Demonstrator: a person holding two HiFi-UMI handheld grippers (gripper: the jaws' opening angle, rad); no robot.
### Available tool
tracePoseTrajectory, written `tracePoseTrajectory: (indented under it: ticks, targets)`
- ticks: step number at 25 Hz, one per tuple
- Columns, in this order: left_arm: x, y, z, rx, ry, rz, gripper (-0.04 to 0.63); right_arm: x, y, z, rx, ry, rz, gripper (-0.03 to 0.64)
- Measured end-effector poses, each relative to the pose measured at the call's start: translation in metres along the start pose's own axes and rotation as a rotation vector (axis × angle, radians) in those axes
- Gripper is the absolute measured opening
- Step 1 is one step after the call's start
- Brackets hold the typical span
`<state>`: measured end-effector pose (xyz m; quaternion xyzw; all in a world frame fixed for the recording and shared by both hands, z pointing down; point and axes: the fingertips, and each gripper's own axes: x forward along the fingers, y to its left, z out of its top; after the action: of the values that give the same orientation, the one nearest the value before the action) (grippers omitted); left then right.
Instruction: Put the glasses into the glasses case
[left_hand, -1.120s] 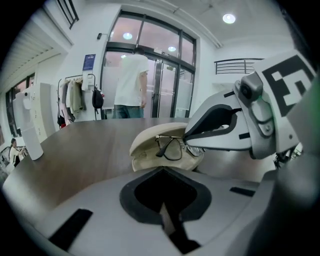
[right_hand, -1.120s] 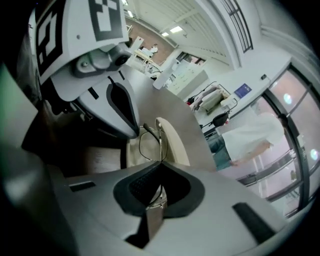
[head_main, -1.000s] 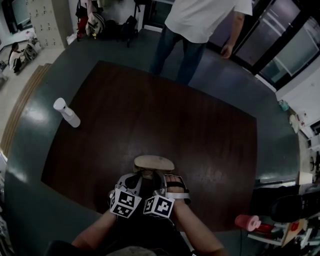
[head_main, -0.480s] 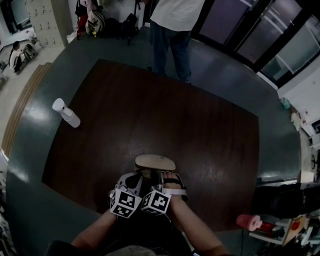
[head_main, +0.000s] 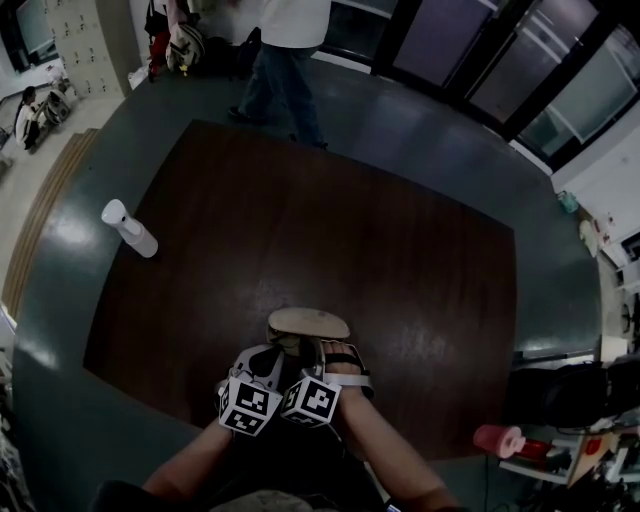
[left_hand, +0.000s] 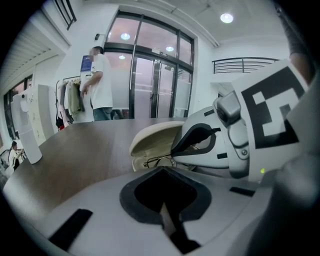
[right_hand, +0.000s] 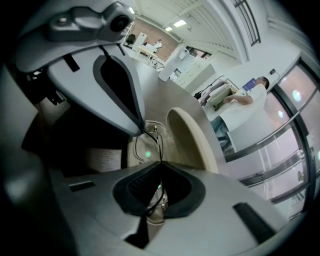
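The beige glasses case (head_main: 308, 323) lies open near the table's front edge, with its lid (right_hand: 192, 140) raised. Thin wire-framed glasses (left_hand: 157, 161) lie in its lower half. My right gripper (head_main: 335, 358) is shut on the glasses' wire frame (right_hand: 159, 150), which runs down between its jaws at the case's near side. My left gripper (head_main: 262, 362) sits close beside it. Its jaws are closed, and their tip (right_hand: 144, 131) meets the glasses' rim. Both grippers (left_hand: 162, 169) (right_hand: 160, 162) crowd the case opening, and in the head view they hide the glasses.
The dark wooden table (head_main: 400, 250) stretches away beyond the case. A white spray bottle (head_main: 130, 227) stands at its far left edge. A person (head_main: 280, 60) walks on the floor beyond the table. Glass doors line the back. Clutter, including a red object (head_main: 495, 440), sits at the lower right.
Both grippers and the case have hardly moved. The person beyond the table has walked left and farther away.
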<state>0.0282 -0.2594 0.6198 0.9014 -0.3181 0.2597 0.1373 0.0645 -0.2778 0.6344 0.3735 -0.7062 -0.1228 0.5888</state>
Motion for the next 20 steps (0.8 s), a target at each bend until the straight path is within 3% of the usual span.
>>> tracePoseTrajectory:
  ticks: [13, 20]
  targets:
    - [0.0, 0.0, 0.0, -0.005, -0.004, 0.003, 0.003, -0.015, 0.0, 0.002, 0.069, -0.011, 0.019, 0.049]
    - [-0.001, 0.002, 0.0, -0.022, -0.009, -0.007, 0.003, -0.041, 0.0, 0.0, 0.239, -0.028, 0.021, 0.049]
